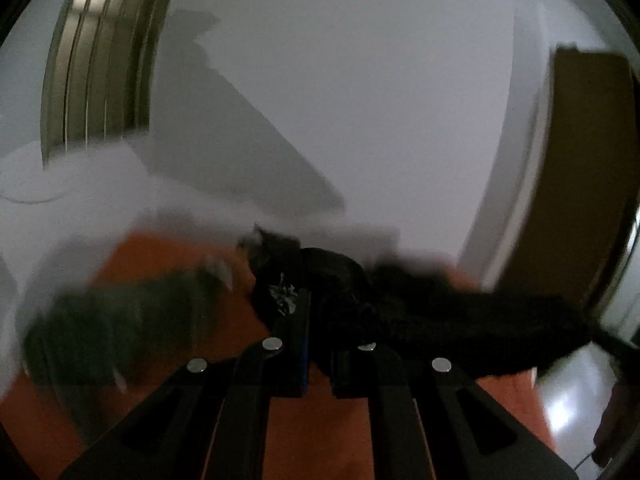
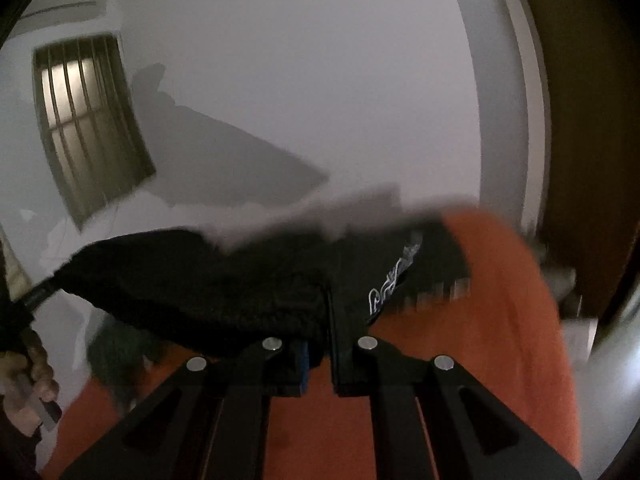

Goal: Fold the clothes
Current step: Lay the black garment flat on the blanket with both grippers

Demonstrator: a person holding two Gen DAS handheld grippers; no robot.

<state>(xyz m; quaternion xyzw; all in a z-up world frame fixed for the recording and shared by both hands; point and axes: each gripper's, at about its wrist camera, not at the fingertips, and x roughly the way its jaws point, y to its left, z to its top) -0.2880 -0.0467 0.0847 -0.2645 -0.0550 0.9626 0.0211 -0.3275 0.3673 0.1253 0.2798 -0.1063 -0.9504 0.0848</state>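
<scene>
A black garment [image 1: 400, 304] with a small white print hangs stretched between both grippers, above an orange cloth surface [image 1: 320, 432]. My left gripper [image 1: 316, 312] is shut on the garment's left end. My right gripper [image 2: 328, 308] is shut on its other end, where a white logo [image 2: 390, 284] shows on the black garment [image 2: 192, 280]. In the right wrist view the garment runs left toward the other gripper, held by a hand [image 2: 28, 368]. Both views are blurred by motion.
A dark green blurred item [image 1: 120, 320] lies on the orange cloth at left. A white wall [image 1: 360, 100] fills the back, with a barred window [image 2: 84, 120] at left and a brown door with white frame [image 1: 588, 168] at right.
</scene>
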